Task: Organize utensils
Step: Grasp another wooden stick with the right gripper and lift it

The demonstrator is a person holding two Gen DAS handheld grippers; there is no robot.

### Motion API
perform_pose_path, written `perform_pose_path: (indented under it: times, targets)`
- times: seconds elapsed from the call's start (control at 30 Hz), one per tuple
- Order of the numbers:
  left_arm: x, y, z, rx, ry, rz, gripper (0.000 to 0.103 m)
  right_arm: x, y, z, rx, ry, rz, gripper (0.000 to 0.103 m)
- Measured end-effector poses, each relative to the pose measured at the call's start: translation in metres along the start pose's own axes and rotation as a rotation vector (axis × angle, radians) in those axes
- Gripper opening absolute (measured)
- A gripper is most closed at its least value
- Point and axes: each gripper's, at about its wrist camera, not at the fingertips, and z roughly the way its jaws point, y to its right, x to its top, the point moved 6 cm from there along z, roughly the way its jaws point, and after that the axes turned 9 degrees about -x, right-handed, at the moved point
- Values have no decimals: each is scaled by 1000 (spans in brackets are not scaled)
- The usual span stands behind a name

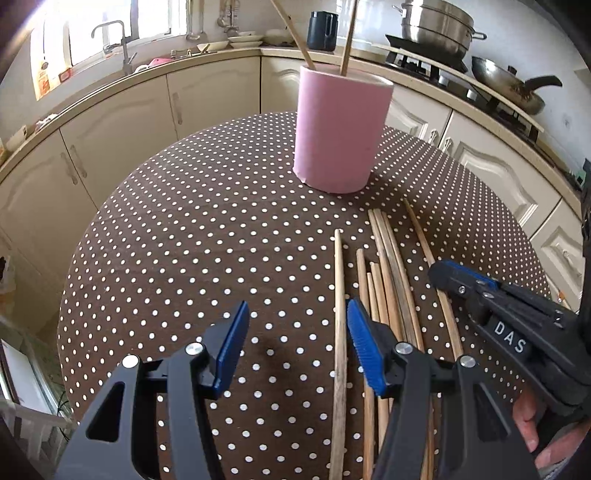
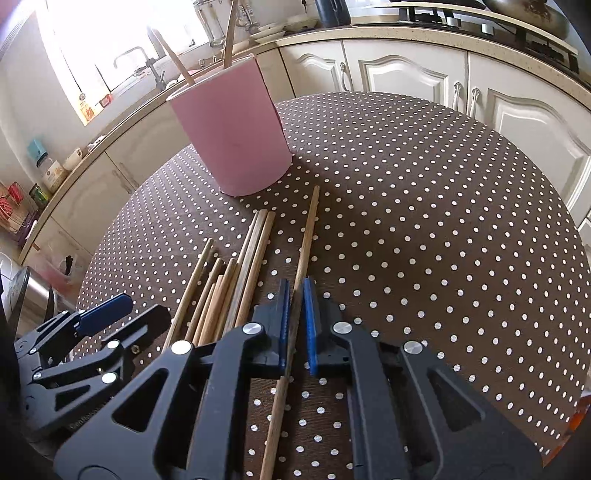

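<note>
Chopsticks [image 1: 384, 266] lie in a loose bundle on a round table [image 1: 207, 229] covered with a brown cloth with white dots, their far tips ending just short of a pink cup [image 1: 341, 129] that stands upright toward the far side of the table. Two more sticks [image 1: 347, 33] already stand in the cup, leaning apart above its rim. The right gripper [image 2: 295, 317] has its blue pads pressed together on a single chopstick [image 2: 306, 240] that lies a little apart on the right edge of the bundle; the stick runs between the pads and on toward the cup, its far tip near the cup's base. No earlier view is at hand to show the closing itself. The left gripper [image 1: 295, 347] hangs over the left edge of the bundle with its jaws spread about halfway and nothing pinched; one stray stick [image 1: 340, 314] lies on the cloth between the pads, close to the right one, and neither pad presses on it. In the left wrist view the right gripper [image 1: 448, 275] shows at the right, low over the outermost stick, with a bit of a hand behind it. Left of the bundle the cloth is bare out to the table's rim, and right of the pinched stick it is likewise bare. Beyond the table, cream cabinets [image 2: 406, 70] and a worktop curve around, well apart from the cup.
</note>
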Motion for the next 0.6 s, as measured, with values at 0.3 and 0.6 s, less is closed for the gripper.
perform_pose_path:
  times: [0.3, 0.6]
  targets:
    - [12, 18, 27, 56, -48, 45, 56, -1, 8, -3, 37, -5, 35, 8]
    - [20, 18, 29, -16, 3, 2, 6, -1, 13, -5, 50, -5, 50, 7]
